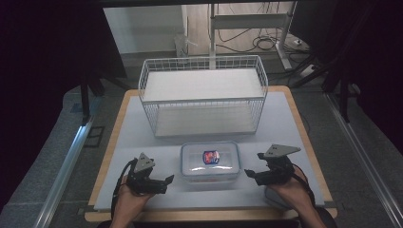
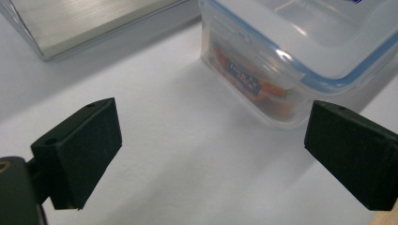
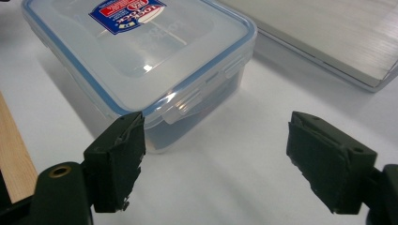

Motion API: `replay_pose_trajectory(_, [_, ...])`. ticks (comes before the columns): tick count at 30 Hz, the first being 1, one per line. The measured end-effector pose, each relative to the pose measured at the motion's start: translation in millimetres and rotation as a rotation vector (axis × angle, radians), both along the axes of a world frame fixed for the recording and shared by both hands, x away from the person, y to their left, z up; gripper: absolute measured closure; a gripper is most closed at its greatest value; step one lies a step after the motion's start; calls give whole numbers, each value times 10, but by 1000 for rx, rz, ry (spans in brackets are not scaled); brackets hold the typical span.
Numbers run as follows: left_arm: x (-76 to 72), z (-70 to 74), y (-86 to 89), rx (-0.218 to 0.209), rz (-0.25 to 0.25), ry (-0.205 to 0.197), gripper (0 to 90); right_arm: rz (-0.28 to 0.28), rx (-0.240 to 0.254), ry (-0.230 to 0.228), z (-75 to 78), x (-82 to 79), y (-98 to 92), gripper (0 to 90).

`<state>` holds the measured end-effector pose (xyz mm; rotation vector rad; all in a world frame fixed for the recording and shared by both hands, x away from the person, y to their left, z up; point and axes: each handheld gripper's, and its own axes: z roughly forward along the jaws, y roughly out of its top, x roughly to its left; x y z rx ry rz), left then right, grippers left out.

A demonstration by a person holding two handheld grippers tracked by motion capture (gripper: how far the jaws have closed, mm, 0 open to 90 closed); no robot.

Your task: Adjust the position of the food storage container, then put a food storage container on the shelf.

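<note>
Your left gripper (image 1: 167,181) sits just left of the clear plastic food container (image 1: 209,161), jaws spread wide with nothing between them; in the left gripper view the container's (image 2: 300,56) corner lies ahead, near the right jaw but apart from it. Your right gripper (image 1: 248,174) sits just right of the container, also released and holding nothing; in the right gripper view its left jaw stands close in front of the container's (image 3: 141,51) side latch (image 3: 187,105), not touching as far as you can see. The container rests lid on, blue seal around the rim, on the white surface (image 1: 142,142), in front of the white wire basket (image 1: 203,95), between your two hands
</note>
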<state>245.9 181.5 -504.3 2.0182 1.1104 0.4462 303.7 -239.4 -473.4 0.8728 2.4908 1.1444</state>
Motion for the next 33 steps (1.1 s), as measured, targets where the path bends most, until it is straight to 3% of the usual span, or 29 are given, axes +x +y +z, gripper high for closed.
replay_pose_trajectory(3, [7,-17,-18,24,3,7,45,-2,8,1,3,7,-13,187])
replay_pose_trajectory(11, [22,-25,-67,26,-4,16,59,-7,15,37,-5,33,-17,185])
replay_pose_trajectory(15, [42,15,-51,-15,-13,56,140,-7,18,53,0,39,1,194])
replay_pose_trajectory(17, [74,63,-73,-25,-18,100,149,-11,33,73,18,52,16,216])
replay_pose_trajectory(23, [231,110,-80,-100,-58,149,160,-13,57,121,67,110,66,265])
replay_pose_trajectory(25, [263,113,-82,-116,-60,159,156,-9,65,153,68,159,97,266])
replay_pose_trajectory(27, [363,117,-80,-166,-86,178,141,-8,80,189,60,221,130,264])
replay_pose_trajectory(31, [462,110,-97,-190,-103,197,171,-9,86,229,35,325,182,244])
replay_pose_trajectory(32, [537,86,-127,-216,-128,216,176,-6,102,272,10,397,218,223])
replay_pose_trajectory(33, [537,86,-127,-216,-128,216,179,-2,107,294,-6,431,239,218])
